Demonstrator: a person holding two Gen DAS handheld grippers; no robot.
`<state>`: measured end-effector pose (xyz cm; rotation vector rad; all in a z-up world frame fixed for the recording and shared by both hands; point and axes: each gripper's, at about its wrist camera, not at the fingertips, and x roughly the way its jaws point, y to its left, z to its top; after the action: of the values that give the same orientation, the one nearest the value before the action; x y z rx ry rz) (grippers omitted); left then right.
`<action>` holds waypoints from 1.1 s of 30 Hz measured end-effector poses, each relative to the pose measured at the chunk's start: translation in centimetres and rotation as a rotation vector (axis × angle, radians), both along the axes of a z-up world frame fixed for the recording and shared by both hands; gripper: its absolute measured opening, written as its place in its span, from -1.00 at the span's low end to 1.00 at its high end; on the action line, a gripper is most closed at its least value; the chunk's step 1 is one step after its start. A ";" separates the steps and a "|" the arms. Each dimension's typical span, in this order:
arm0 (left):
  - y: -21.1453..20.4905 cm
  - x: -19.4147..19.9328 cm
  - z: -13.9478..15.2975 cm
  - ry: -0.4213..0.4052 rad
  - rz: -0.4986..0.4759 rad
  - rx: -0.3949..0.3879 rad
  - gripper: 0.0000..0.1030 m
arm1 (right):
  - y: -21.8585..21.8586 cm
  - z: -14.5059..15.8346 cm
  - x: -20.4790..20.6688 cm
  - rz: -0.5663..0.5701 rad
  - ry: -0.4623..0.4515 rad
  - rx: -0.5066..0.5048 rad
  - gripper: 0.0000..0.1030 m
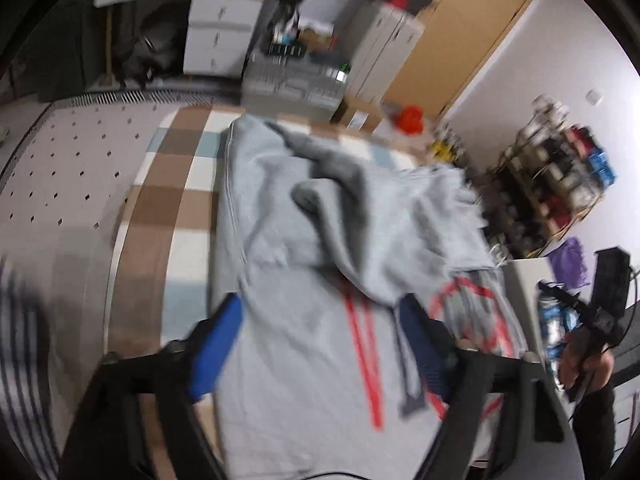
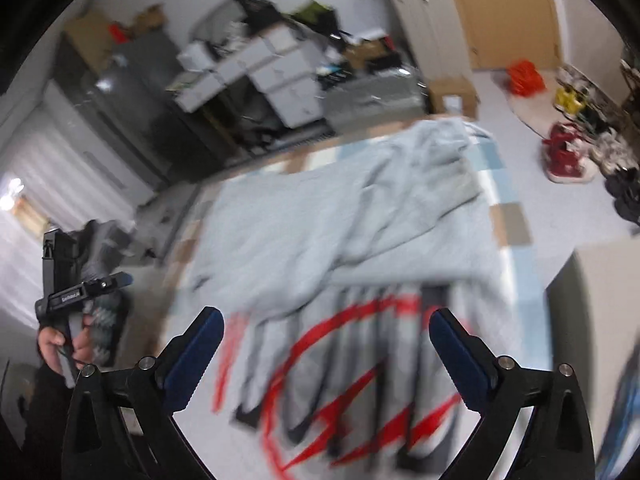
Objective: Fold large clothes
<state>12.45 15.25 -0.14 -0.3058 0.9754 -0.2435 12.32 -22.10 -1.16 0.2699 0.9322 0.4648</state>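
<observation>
Both the left gripper (image 1: 324,332) and right gripper (image 2: 326,344) hang wide and empty above the grey garment (image 1: 304,216) lying rumpled on the checked mat (image 1: 160,200), so its bunched fold could set crooked.

A pale floor (image 2: 532,216) is seen around a checked brown, white and blue cover (image 1: 168,184), with a dotted white mat (image 1: 68,168) laid beside its left edge. White drawer units (image 1: 218,36), a tan wooden door (image 1: 476,32) and a crowded rack (image 1: 560,176) are set against white walls (image 1: 540,56). Everything is blurred.
</observation>
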 end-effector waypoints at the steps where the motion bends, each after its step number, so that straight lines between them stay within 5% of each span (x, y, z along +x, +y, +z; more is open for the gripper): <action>1: -0.3 -2.3 0.2 -0.019 0.013 0.003 0.67 | 0.7 0.1 -2.1 0.003 -0.026 -0.001 1.00; 5: -0.2 -8.7 -0.8 0.038 0.033 -0.021 0.67 | 3.8 -1.0 -8.4 0.009 -0.071 -0.019 1.00; 13: 1.3 -14.5 -4.6 0.124 0.079 0.010 0.67 | 6.1 -6.0 -15.9 0.011 -0.172 0.231 1.00; 19: 1.9 -19.0 -5.8 0.122 0.054 0.062 0.67 | 5.8 -6.5 -17.2 0.008 -0.192 0.196 1.00; 26: 1.7 -21.5 -9.3 0.211 0.072 0.167 0.67 | 7.9 -6.6 -18.7 0.088 -0.205 0.141 1.00; 31: 1.8 -20.0 -12.4 0.258 0.077 0.120 0.67 | 9.4 -7.2 -18.9 0.147 -0.180 0.127 1.00; 33: 2.3 -19.6 -13.1 0.293 0.083 0.005 0.67 | 9.5 -7.3 -19.1 0.156 -0.184 0.122 1.00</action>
<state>-7.15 17.59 -13.26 -0.3839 1.2495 -0.1225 -6.77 -12.65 -8.47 0.2609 0.7489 0.6802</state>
